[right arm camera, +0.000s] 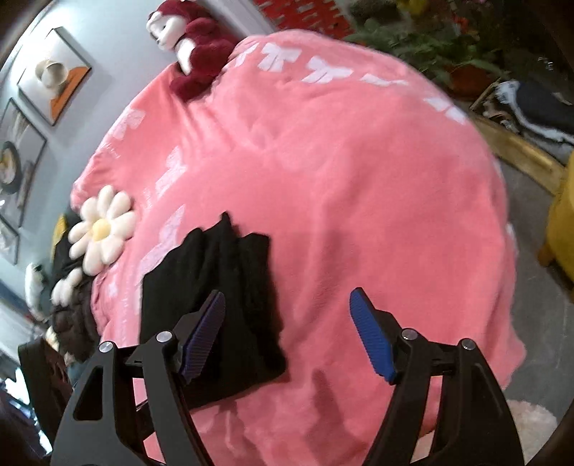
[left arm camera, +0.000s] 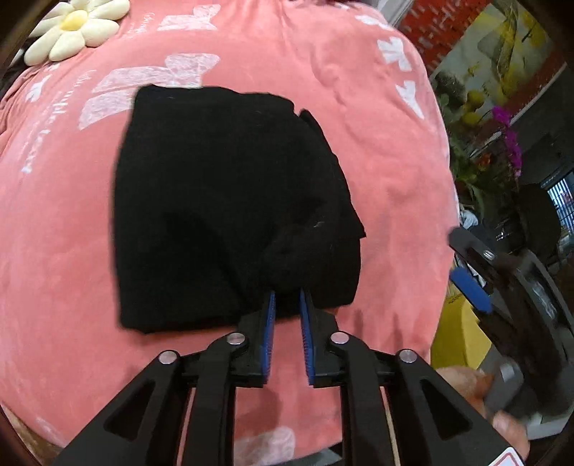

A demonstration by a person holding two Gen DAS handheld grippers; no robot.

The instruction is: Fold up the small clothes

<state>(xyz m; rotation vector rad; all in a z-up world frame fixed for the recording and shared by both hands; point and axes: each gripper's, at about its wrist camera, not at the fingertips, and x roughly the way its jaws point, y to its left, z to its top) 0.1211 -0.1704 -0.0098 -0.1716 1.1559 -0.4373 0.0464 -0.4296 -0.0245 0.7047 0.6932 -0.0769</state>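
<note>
A black garment lies folded into a rough square on the pink blanket. My left gripper is at its near edge, jaws nearly together and pinching a bunched fold of the black cloth. In the right wrist view the same garment lies at the lower left. My right gripper is open and empty above the blanket, its left finger over the garment's near edge. The right gripper also shows at the right edge of the left wrist view.
A white daisy cushion lies at the blanket's far left corner, also in the right wrist view. A dark red plush toy sits at the far end. Plants, a yellow object and a wooden crate stand beside the bed.
</note>
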